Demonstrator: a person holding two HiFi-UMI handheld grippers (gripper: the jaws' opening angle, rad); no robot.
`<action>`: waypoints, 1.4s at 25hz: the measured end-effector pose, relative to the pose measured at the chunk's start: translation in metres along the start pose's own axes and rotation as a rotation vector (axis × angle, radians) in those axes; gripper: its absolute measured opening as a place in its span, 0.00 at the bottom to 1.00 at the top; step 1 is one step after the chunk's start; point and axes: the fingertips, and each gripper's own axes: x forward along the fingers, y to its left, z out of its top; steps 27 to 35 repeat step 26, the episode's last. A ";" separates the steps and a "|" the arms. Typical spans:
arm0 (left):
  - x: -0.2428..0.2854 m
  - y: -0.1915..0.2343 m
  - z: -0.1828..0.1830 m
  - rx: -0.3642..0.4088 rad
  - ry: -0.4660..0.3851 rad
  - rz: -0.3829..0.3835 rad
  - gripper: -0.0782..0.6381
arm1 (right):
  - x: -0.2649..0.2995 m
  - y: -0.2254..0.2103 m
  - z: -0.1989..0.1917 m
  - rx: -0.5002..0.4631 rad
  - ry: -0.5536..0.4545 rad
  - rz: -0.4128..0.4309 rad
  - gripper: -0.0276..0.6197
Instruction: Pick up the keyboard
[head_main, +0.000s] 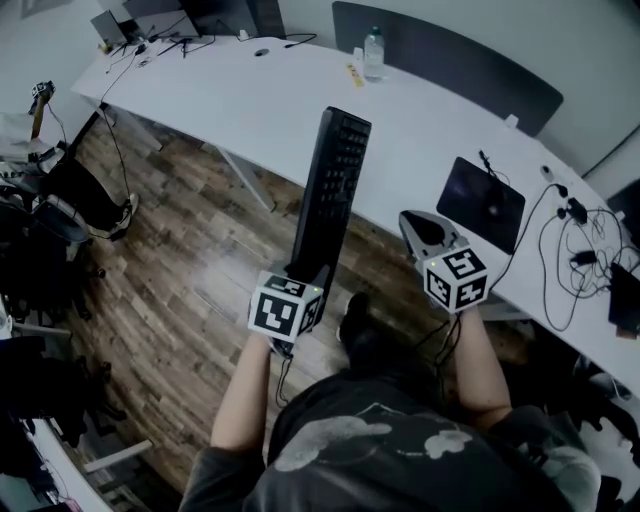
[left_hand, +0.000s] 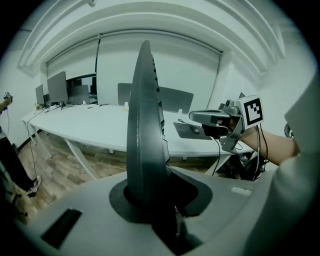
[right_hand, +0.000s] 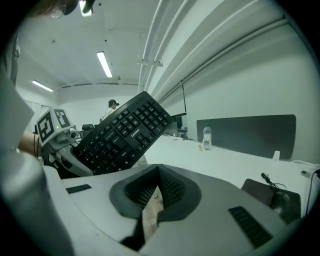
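The black keyboard (head_main: 330, 190) is lifted off the table and stands on edge, its far end over the white table (head_main: 250, 100). My left gripper (head_main: 305, 272) is shut on its near end; in the left gripper view the keyboard (left_hand: 144, 125) rises edge-on from between the jaws of the left gripper (left_hand: 150, 200). In the right gripper view the keyboard (right_hand: 125, 135) shows its keys, tilted. My right gripper (head_main: 425, 232) hangs to the right of the keyboard, apart from it. The right gripper (right_hand: 157, 192) is shut, with nothing between its jaws.
A dark pad (head_main: 482, 203) lies on the table ahead of the right gripper, with tangled cables (head_main: 570, 250) to its right. A water bottle (head_main: 373, 55) stands at the far edge by a dark divider panel (head_main: 450, 60). Screens (head_main: 150, 25) sit far left, wooden floor (head_main: 190, 260) below.
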 end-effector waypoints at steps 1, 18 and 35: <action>-0.005 -0.006 -0.007 -0.006 0.000 -0.002 0.22 | -0.007 0.005 -0.007 0.000 0.010 0.009 0.04; -0.050 -0.072 -0.052 -0.110 -0.066 0.042 0.22 | -0.084 0.019 -0.055 0.027 0.079 0.055 0.04; -0.029 -0.056 -0.018 -0.175 -0.101 0.056 0.22 | -0.053 -0.019 -0.038 0.002 0.113 0.121 0.04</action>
